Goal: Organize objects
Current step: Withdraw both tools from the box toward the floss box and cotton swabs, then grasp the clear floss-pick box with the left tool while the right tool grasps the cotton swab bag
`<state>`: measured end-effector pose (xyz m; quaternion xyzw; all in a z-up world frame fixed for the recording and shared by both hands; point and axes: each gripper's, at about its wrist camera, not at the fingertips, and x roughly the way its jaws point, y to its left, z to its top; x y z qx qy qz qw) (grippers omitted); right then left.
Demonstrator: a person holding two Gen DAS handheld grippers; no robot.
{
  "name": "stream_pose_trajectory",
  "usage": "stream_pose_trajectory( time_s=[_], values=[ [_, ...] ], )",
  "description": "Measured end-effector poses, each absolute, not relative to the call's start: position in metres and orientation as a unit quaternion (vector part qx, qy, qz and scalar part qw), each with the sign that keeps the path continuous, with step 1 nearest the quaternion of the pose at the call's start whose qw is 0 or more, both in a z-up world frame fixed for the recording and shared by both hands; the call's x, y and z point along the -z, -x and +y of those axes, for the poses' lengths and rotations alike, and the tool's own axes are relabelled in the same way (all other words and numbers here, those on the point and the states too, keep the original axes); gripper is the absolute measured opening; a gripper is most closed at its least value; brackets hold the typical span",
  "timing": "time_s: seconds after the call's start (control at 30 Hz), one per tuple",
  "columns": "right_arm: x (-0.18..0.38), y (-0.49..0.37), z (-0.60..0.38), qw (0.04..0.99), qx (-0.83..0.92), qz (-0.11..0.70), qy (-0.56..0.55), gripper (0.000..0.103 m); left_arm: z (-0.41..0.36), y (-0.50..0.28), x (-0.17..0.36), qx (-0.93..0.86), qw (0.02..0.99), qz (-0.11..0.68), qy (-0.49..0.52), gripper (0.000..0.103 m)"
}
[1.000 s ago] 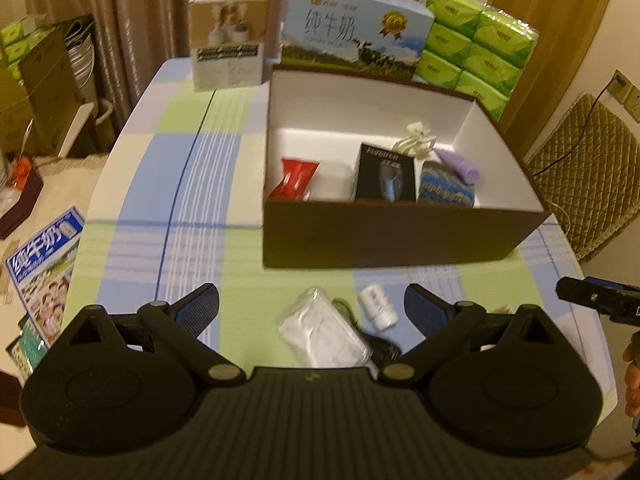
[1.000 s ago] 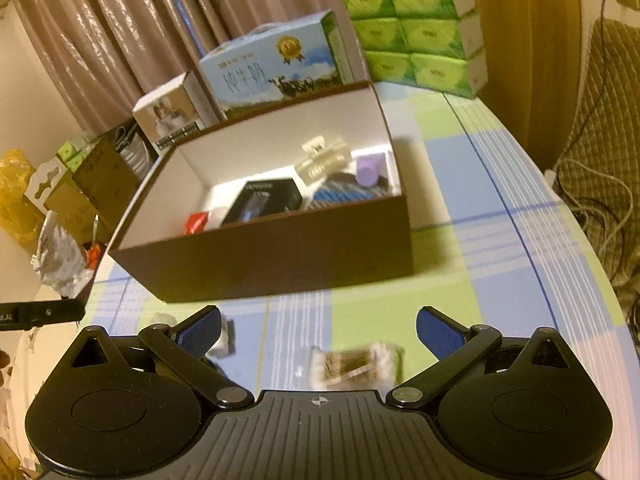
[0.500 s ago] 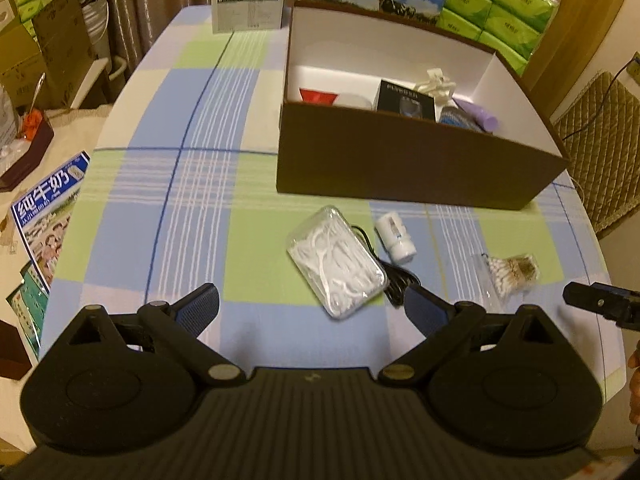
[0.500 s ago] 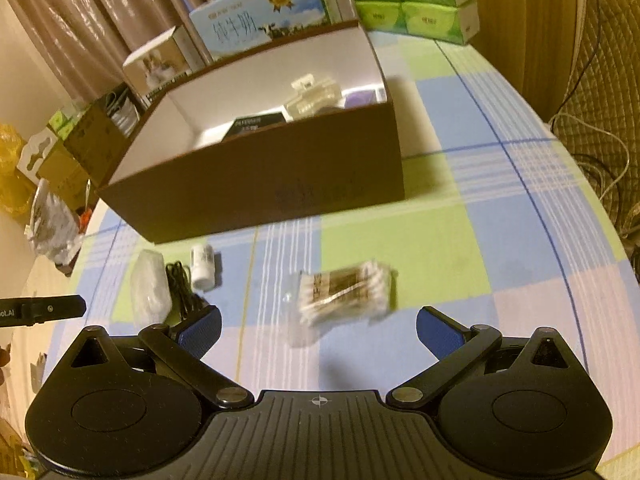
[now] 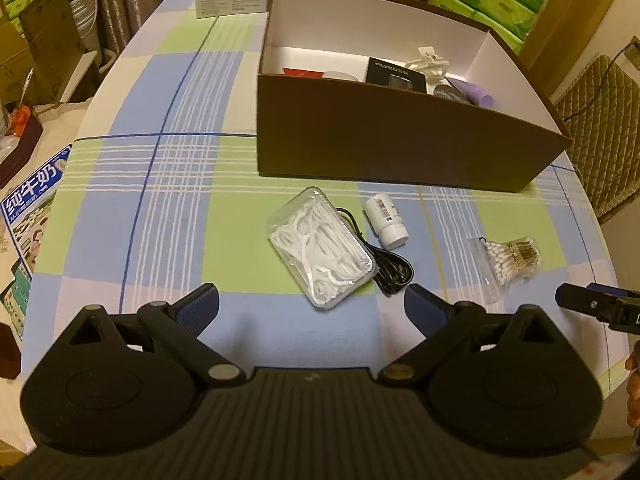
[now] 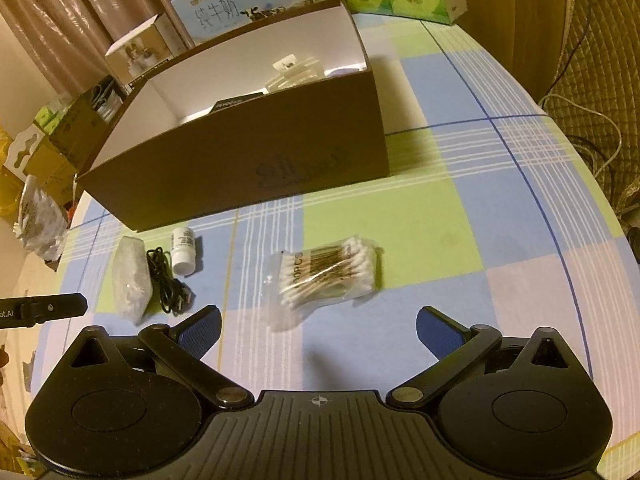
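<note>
Right gripper (image 6: 318, 326) spread wide, cotton swab bag (image 6: 326, 270) just ahead, brown box (image 6: 248, 160) beyond

Matte black claw (image 5: 312, 304), blue ribbed pads (image 5: 200, 306), silver pivot screws (two), ribbed housing

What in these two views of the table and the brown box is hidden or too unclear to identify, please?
- Left wrist view: the brown box front wall hides the lower parts of its contents.
- Right wrist view: the same wall hides almost all contents.
- White bottle label: too small to read.
</note>
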<state>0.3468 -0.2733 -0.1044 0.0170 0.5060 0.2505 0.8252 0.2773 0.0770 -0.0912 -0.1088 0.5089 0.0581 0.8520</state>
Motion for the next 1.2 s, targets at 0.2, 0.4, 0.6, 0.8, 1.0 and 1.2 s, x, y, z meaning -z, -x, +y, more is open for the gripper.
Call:
stream_pose_trajectory(
  time_s=[0.2,0.4,0.6,0.8,1.0,1.2],
  values=[
    [0.109,-0.351,-0.277,0.825,-0.238,0.512,-0.020,0.101,0.075,-0.284,0.098,-0.035,0.858,0.506,0.074,0.097],
    [0.115,-0.355,-0.278,0.823,-0.226,0.520,-0.023,0.101,0.088,-0.294,0.109,-0.042,0.852,0.514,0.094,0.097],
    [0.117,-0.357,-0.277,0.823,-0.221,0.522,-0.024,0.101,0.092,-0.316,0.122,-0.054,0.845,0.515,0.133,0.097],
    [0.119,-0.359,-0.279,0.824,-0.210,0.526,-0.027,0.101,0.092,-0.331,0.138,-0.065,0.843,0.522,0.113,0.096],
    [0.122,-0.361,-0.282,0.823,-0.202,0.530,-0.029,0.101,0.111,-0.320,0.148,-0.077,0.833,0.538,0.103,0.093],
    [0.124,-0.363,-0.278,0.822,-0.204,0.531,-0.025,0.101,0.117,-0.316,0.143,-0.072,0.839,0.534,0.080,0.093]
  ],
)
